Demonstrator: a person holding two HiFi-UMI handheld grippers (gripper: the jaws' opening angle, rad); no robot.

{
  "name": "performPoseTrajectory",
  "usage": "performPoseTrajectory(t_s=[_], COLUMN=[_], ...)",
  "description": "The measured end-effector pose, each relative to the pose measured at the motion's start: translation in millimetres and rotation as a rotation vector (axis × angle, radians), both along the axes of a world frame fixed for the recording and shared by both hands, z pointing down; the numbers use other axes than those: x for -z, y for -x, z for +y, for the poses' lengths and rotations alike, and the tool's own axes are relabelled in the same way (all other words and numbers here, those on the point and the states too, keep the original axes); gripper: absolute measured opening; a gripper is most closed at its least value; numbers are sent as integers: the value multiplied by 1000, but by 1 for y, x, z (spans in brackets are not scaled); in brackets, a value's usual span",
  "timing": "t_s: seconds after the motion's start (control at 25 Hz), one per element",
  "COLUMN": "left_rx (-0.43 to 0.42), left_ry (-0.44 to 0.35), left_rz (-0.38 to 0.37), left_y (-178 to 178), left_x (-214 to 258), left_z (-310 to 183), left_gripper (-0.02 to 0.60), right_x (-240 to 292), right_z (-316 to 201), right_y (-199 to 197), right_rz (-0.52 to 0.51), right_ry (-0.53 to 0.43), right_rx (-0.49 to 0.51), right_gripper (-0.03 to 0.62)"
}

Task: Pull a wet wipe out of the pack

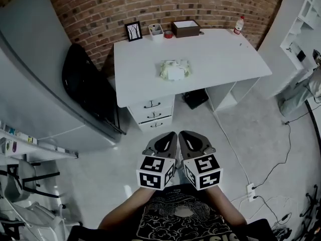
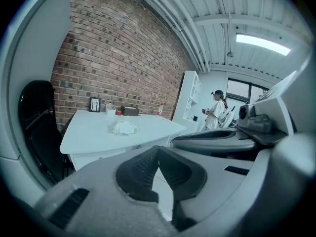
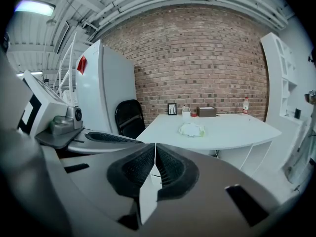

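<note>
Chair (image 1: 88,92), black, stood at the far left, beside the white desk (image 1: 135,79) and clear of its front. We held the left gripper (image 1: 169,137) low in front of the body, with its jaws brought together at the tips and nothing between them. Its own view showed only floor through the slit behind the tips. We judged this a carrying posture, since no grip was needed this far from the work.

The pack of wet wipes (image 1: 175,70) lay flat near the middle of the desk, well apart from both grippers. Its pale top panel faced up, so a wipe could be drawn from above.

We held the right gripper (image 1: 184,136) just beside the left, marker cubes nearly touching. Its jaws were likewise closed tip to tip and empty.

A brown box (image 1: 186,28) and, at the right corner, a bottle (image 1: 239,24) stood along the back edge, clear of the pack.

The task had not begun. We judged that the approach to the desk came first. One gripper would then steady the pack while the other opened for the wipe.
</note>
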State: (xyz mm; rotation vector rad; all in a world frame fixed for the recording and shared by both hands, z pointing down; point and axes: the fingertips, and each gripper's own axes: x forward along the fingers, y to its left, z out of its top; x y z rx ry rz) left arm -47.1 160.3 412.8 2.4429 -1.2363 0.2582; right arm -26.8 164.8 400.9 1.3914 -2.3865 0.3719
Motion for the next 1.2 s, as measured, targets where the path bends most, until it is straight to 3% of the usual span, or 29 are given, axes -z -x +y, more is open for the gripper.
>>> performPoseTrajectory(t_s=[0.4, 1.2], left_rx=[27, 77], left_ry=[-2, 46], left_rz=[-23, -63], left_y=[-6, -44], left_x=[-2, -17], left_z=[-46, -185], left_gripper=[12, 12], right_x=[-1, -21], right_z=[-47, -186], right_y=[-10, -49], right_rz=[-18, -44], right_ry=[-11, 53], right_rx=[23, 70], right_gripper=[18, 18])
